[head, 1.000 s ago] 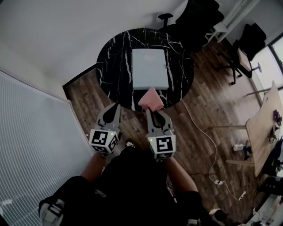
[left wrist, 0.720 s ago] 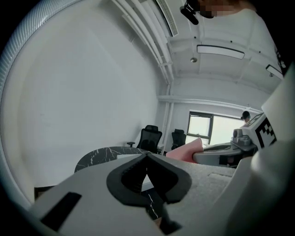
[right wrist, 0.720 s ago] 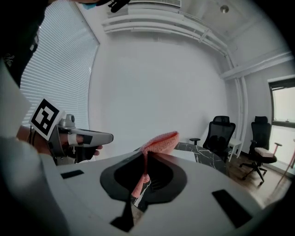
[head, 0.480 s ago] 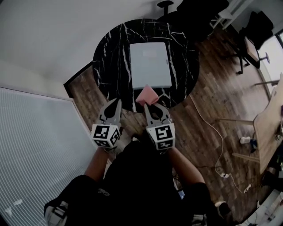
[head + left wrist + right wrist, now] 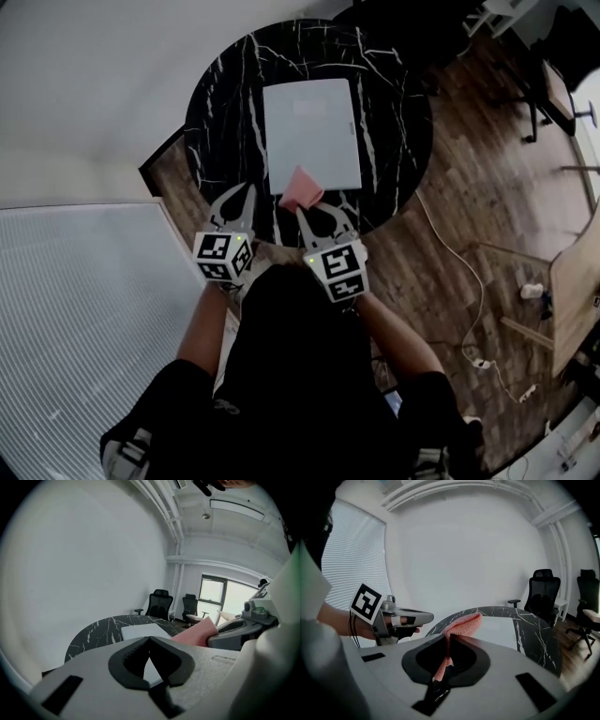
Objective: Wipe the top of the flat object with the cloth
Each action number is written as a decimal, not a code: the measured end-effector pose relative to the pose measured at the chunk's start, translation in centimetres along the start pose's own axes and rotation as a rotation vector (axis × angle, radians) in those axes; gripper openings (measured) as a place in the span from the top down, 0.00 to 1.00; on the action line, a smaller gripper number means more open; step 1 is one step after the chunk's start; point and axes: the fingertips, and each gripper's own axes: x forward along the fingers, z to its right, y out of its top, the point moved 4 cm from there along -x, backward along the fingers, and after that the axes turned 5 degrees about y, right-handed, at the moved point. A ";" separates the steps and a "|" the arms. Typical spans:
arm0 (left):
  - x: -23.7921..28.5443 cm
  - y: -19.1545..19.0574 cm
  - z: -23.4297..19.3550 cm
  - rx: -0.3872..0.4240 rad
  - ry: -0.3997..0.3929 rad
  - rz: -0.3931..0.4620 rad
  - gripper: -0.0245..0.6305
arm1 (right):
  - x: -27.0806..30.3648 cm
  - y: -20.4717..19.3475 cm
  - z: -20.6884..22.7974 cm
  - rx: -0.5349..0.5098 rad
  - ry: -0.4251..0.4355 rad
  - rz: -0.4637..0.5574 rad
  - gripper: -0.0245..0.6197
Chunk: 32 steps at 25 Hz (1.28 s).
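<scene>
Cloth (image 5: 301,188): pinched in right gripper (image 5: 449,640), over the white panel's (image 5: 311,134) near edge.
Left gripper (image 5: 150,641): jaws together, empty, at tabletop (image 5: 225,122) edge.

No legible text or numbers

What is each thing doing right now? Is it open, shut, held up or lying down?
Left gripper: shut, nothing in it.
Right gripper: shut on the pink cloth.
Pink cloth: held by one end, the other end over the near edge of the white board.
White board: lying flat on the round black table.
</scene>
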 end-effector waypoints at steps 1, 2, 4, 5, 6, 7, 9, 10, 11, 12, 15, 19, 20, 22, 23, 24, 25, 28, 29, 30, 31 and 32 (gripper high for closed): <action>1.0 0.0 -0.3 0.009 0.003 -0.013 0.96 | 0.5 -0.4 0.4 0.013 0.007 -0.012 0.95; 1.8 -0.1 -0.6 0.014 0.002 -0.026 0.96 | 0.9 -0.7 0.6 0.029 0.013 -0.024 0.95; 3.4 -0.2 -1.1 0.019 -0.012 -0.048 0.96 | 1.9 -1.5 0.9 0.060 0.021 -0.044 0.95; 4.3 -0.3 -1.4 0.019 -0.024 -0.058 0.96 | 2.5 -1.9 0.9 0.072 0.023 -0.053 0.95; 5.2 -0.5 -1.7 0.017 -0.038 -0.067 0.96 | 3.2 -2.3 1.1 0.081 0.024 -0.062 0.95; 6.1 -0.7 -2.0 0.013 -0.054 -0.078 0.96 | 3.9 -2.7 1.1 0.087 0.023 -0.072 0.95; 7.5 -1.5 -2.4 0.001 -0.092 -0.107 0.96 | 5.1 -3.8 0.6 0.101 0.020 -0.094 0.95; 8.1 -1.9 -2.6 -0.003 -0.113 -0.122 0.96 | 5.6 -4.4 0.1 0.114 0.020 -0.107 0.95; 8.7 -2.1 -2.8 -0.003 -0.133 -0.136 0.96 | 6.2 -5.1 -0.4 0.132 0.023 -0.122 0.95; 9.4 -2.4 -3.0 -0.002 -0.155 -0.149 0.96 | 6.8 -5.8 -0.8 0.154 0.027 -0.139 0.95; 11.1 -3.1 -3.1 -0.004 -0.238 -0.187 0.96 | 9.1 -7.9 -2.1 0.259 0.031 -0.189 0.95; 13.1 -3.9 -3.1 -0.007 -0.351 -0.221 0.96 | 12.4 -11.8 -2.3 0.480 0.003 -0.243 0.95; 13.6 -4.0 -3.2 -0.002 -0.369 -0.224 0.96 | 12.9 -12.6 -2.1 0.532 -0.018 -0.253 0.95; 14.6 -4.0 -3.1 0.012 -0.399 -0.228 0.96 | 13.7 -14.0 -1.2 0.612 -0.077 -0.265 0.95; 15.1 -4.0 -3.0 0.020 -0.414 -0.230 0.96 | 13.9 -14.4 -0.7 0.643 -0.106 -0.263 0.95; 15.6 -4.0 -2.8 0.028 -0.429 -0.232 0.96 | 14.1 -14.5 -0.2 0.669 -0.129 -0.256 0.95; 16.0 -4.0 -2.6 0.035 -0.445 -0.235 0.96 | 14.2 -14.5 0.2 0.689 -0.146 -0.248 0.95; 16.9 -4.0 -1.9 0.021 -0.491 -0.239 0.96 | 14.9 -14.6 1.2 0.716 -0.180 -0.242 0.95; 17.1 -4.1 -1.7 0.004 -0.504 -0.240 0.96 | 15.1 -14.7 1.4 0.718 -0.188 -0.242 0.95; 17.3 -4.2 -1.6 -0.010 -0.515 -0.247 0.96 | 15.3 -14.7 1.5 0.717 -0.192 -0.242 0.95; 17.5 -4.4 -1.5 -0.015 -0.521 -0.259 0.96 | 15.4 -14.7 1.6 0.716 -0.195 -0.242 0.95; 17.7 -4.7 -1.4 -0.008 -0.524 -0.274 0.96 | 15.4 -14.6 1.6 0.715 -0.197 -0.240 0.95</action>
